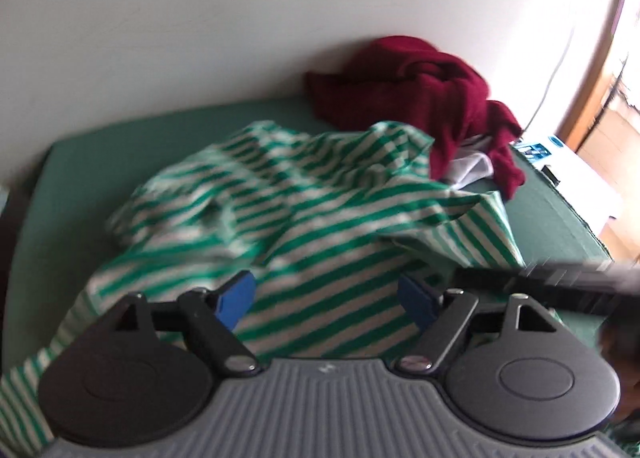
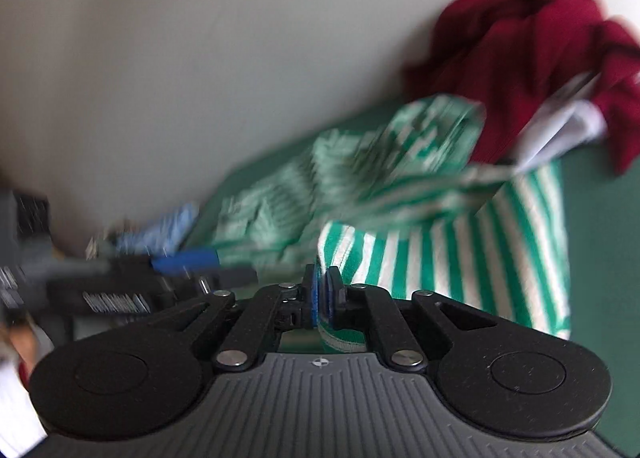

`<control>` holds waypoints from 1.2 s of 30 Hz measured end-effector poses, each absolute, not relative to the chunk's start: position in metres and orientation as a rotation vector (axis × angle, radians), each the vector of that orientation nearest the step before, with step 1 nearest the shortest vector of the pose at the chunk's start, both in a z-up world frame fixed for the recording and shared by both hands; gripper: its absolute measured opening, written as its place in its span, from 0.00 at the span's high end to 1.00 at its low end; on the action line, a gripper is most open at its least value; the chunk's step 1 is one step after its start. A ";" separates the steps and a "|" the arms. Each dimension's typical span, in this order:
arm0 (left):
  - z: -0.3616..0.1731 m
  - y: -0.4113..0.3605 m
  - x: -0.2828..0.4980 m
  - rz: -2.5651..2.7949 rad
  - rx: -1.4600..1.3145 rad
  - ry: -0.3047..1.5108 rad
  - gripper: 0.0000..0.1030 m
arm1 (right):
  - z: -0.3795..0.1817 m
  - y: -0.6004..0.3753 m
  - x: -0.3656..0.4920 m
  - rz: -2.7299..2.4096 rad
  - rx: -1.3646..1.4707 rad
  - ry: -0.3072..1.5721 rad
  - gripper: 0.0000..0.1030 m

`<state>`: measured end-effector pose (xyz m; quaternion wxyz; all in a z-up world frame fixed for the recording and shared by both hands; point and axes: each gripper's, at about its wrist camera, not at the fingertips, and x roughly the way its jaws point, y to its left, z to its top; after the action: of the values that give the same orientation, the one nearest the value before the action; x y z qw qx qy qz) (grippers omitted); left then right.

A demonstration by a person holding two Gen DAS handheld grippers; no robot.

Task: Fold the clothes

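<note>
My left gripper hangs over the near part of the green-and-white striped shirt, its blue pads spread wide with only striped cloth lying below the gap; nothing is pinched between them. The shirt sprawls rumpled across the middle of the green bed sheet, bunched at the left and far side, with one flatter panel running toward the right. Past it, against the pale wall, a dark red garment sits in a heap, and a bit of white cloth pokes out from under its near right edge. Farther right, beyond the sheet's edge, stands a white box with a blue printed label; the writing on it is too blurred for me to read. A dark, streaked bar crosses in from the right just beside my right-hand pad; it is too blurred to name.

In my right wrist's view, my right gripper has its pads pressed together on a ribbed, striped hem of the same shirt, the edge passing between the fingers and down behind them. To its left a blurred blue pad of the other gripper shows. The red heap lies far right, touching the wall.
</note>
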<state>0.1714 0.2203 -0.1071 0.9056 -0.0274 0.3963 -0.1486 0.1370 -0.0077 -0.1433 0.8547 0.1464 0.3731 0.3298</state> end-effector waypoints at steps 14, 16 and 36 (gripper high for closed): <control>-0.155 0.209 0.187 -0.420 -0.287 0.945 0.21 | -0.147 -0.041 0.107 0.827 0.227 0.853 0.61; -0.158 0.200 0.195 -0.425 -0.280 0.943 0.22 | -0.141 -0.068 0.099 0.764 0.225 0.810 0.61; -0.144 0.186 0.182 -0.215 -0.013 0.865 0.99 | -0.149 -0.081 0.159 0.497 0.142 0.729 0.77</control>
<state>0.1824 0.1856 -0.1439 0.9024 -0.0065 0.4181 -0.1042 0.1591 -0.0814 -0.1495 0.9017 0.0689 0.3526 0.2403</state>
